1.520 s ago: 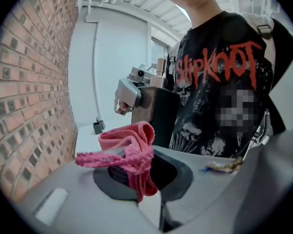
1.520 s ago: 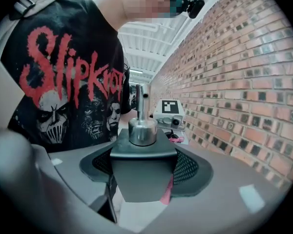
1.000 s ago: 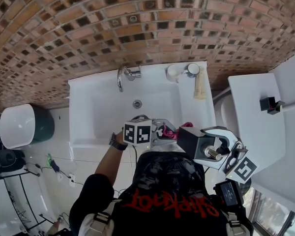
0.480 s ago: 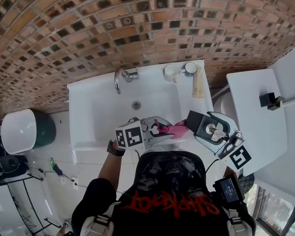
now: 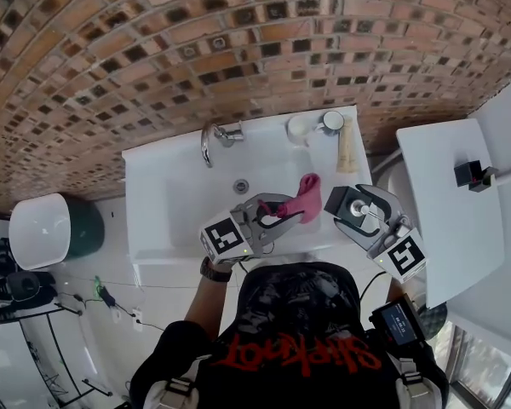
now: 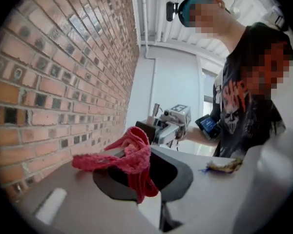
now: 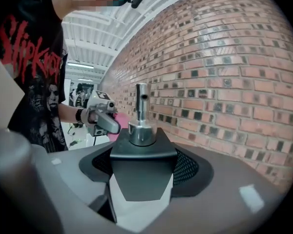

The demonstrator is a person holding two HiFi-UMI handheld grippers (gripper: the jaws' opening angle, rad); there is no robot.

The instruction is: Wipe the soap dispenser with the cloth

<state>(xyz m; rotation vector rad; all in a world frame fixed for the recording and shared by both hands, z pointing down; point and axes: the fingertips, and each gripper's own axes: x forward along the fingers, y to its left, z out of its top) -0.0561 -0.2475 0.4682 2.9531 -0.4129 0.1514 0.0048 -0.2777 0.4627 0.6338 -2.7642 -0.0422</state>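
Clenches left gripper (image 5: 283,214) fingers on the pink cloth (image 5: 307,196); grasps the black dispenser (image 5: 341,204) in right gripper (image 5: 354,211) fingers, both over the sink (image 5: 166,196) front edge, cloth just beside dispenser.

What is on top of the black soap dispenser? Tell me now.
A chrome pump stands on top of the soap dispenser. The right gripper, shut on it, covers its sides; its base cannot be seen.

The head view looks steeply down over the sink (image 5: 170,196) and brick wall (image 5: 238,41). Close behind its jaws, the left gripper view faces the right claw (image 6: 155,127); the right gripper view faces the left claw (image 7: 112,125).
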